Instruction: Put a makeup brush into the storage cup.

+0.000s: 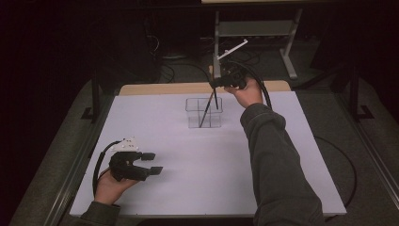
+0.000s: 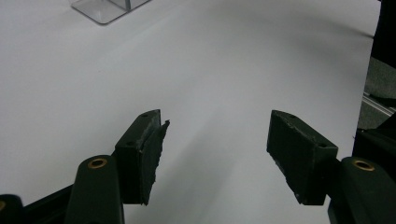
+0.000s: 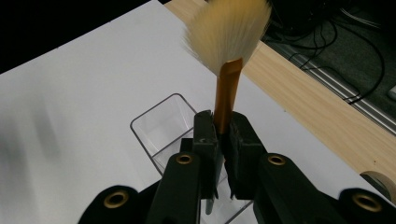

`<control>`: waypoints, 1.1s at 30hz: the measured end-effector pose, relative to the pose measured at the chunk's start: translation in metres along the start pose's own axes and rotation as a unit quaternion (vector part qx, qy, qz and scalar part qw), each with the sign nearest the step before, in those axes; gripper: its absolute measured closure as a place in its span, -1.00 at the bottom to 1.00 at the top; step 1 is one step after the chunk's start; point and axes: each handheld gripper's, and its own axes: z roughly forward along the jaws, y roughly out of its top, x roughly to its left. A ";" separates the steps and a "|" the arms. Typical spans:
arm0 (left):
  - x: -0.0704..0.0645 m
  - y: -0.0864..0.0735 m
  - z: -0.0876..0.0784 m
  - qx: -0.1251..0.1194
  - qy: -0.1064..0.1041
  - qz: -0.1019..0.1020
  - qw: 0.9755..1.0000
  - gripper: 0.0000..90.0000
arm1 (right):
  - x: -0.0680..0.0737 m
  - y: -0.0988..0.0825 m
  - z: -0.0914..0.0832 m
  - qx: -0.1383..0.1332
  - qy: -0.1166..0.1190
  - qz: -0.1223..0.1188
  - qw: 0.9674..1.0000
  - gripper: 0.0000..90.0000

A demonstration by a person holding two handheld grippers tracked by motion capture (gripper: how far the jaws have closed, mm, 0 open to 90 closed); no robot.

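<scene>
A brush with pale bristles and a gold ferrule stands upright. My right gripper is shut on it just below the ferrule. Its dark handle slants down into a clear plastic container with inner dividers, at the far middle of the white table. In the high view my right gripper hovers over the container's far right corner. A second thin dark stick seems to stand inside the container. My left gripper rests near the table's front left, open with nothing between its jaws.
The white table top ends in a wooden strip at the far edge. A corner of the clear container lies ahead of the left gripper. Behind the table stand a metal frame and floor cables.
</scene>
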 end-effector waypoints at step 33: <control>-0.001 -0.001 0.002 0.004 -0.002 -0.008 1.000 -0.22 | -0.005 -0.021 0.015 -0.001 -0.006 0.011 1.000 0.83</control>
